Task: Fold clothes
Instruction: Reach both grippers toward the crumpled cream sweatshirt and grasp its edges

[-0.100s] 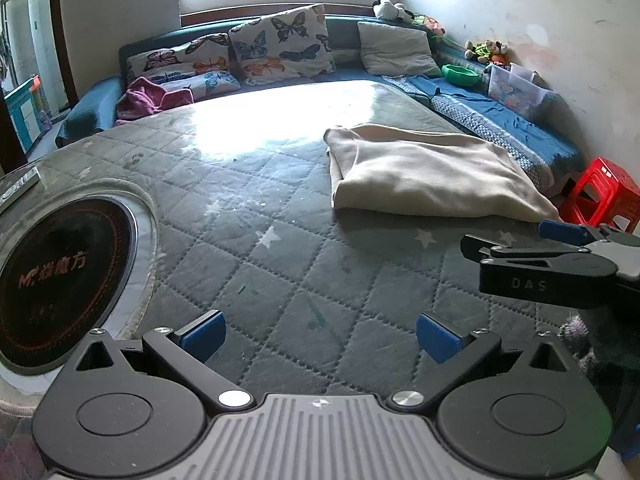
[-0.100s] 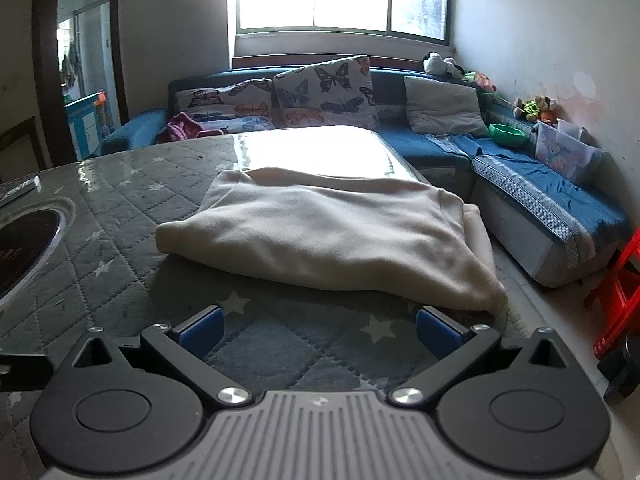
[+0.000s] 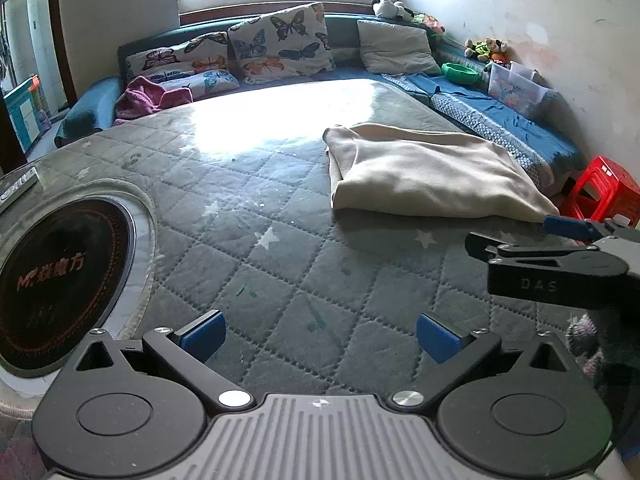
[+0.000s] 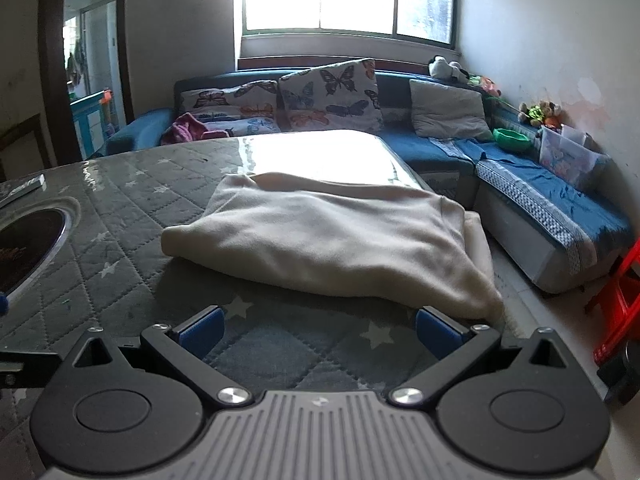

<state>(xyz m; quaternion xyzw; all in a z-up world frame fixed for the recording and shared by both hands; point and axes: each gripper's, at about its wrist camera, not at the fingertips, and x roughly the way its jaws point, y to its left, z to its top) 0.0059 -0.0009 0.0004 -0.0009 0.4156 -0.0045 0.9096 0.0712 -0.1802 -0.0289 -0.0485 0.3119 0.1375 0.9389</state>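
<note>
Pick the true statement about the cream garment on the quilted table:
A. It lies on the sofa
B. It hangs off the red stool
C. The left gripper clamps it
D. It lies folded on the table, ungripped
D: the cream garment lies folded on the quilted table, ahead of the open right gripper.

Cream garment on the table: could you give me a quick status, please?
Left gripper and right gripper open, empty. Cream garment lies folded on the table, untouched. Nothing in the way.

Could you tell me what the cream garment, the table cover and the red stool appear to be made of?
Cream garment: soft, matte knit or fleece, judging by its rounded, drooping folds. Table cover: quilted grey fabric with diamond stitching and stars, apparently under a clear glossy sheet, since the window glares off it. Red stool: probably moulded plastic, from its uniform colour and slight sheen.
</note>
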